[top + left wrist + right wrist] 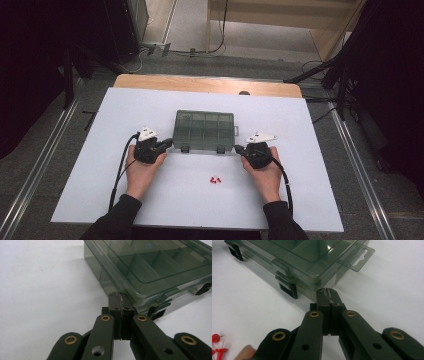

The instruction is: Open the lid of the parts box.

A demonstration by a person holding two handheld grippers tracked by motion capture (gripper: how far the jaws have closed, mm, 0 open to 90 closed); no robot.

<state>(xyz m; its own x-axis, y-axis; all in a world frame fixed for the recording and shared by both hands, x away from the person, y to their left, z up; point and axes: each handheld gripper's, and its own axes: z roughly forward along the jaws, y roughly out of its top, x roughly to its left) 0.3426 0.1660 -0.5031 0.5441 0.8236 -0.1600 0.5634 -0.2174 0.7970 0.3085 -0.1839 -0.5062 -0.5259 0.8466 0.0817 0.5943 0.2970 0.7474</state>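
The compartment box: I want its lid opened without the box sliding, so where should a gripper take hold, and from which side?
Take the compartment box at its black latches on the front wall, coming from the person's side. They jut out as small tabs, and both shut grippers, left and right, already sit at the front corners.

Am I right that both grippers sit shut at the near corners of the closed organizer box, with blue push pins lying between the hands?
Not quite: the push pins are red, as the high view shows. The rest stands: left gripper and right gripper shut at the closed organizer box.
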